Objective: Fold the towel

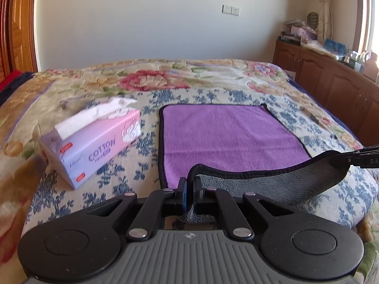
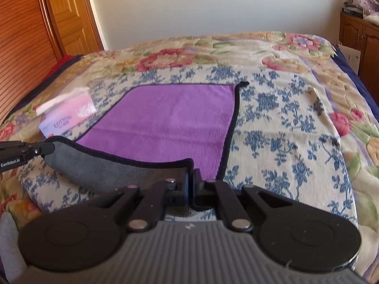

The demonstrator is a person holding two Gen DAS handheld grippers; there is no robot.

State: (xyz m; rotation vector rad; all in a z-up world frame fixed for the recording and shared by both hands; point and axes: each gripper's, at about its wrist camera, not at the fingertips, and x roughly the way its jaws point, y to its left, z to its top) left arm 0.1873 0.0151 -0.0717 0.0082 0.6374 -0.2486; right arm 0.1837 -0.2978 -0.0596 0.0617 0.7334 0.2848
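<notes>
A purple towel (image 1: 227,137) with a black hem and a grey underside lies flat on the flowered bedspread; it also shows in the right wrist view (image 2: 165,123). My left gripper (image 1: 189,184) is shut on its near left corner. My right gripper (image 2: 190,177) is shut on its near right corner. Both corners are lifted off the bed, so the near edge hangs between them with the grey underside (image 1: 272,184) facing me. The right gripper's tip shows at the right edge of the left wrist view (image 1: 355,159); the left gripper's tip shows at the left edge of the right wrist view (image 2: 26,151).
A pink and lilac tissue box (image 1: 94,142) lies on the bedspread (image 1: 154,78) just left of the towel. Wooden cabinets (image 1: 331,80) with clutter on top stand right of the bed. A wooden door (image 2: 66,14) and a headboard (image 2: 21,54) are at the left.
</notes>
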